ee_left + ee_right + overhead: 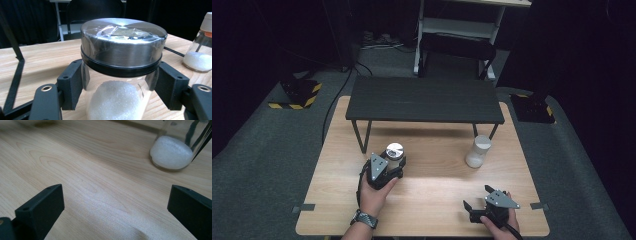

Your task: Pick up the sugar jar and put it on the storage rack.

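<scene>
The left claw [395,163] is clenched on the metal-lidded jar [394,152], its black pads pressing the glass just below the lid from either side, as the left gripper view shows, with white granules [113,101] filling the lower part between them. The jar stands upright, long axis vertical, on the left half of the wooden surface [432,185], in front of the black shelf [424,99] and just ahead of the left hand [374,192]. So the thing in hand lies directly forward of that claw, already inside it, and any carry likely turns on keeping it upright. A second jar with a white lid [479,151] stands well apart to the right, nearer the right claw [476,197], which rests released by the near edge, jaws spread wide with bare wood between them; that jar lies ahead of it, off to its right.
</scene>
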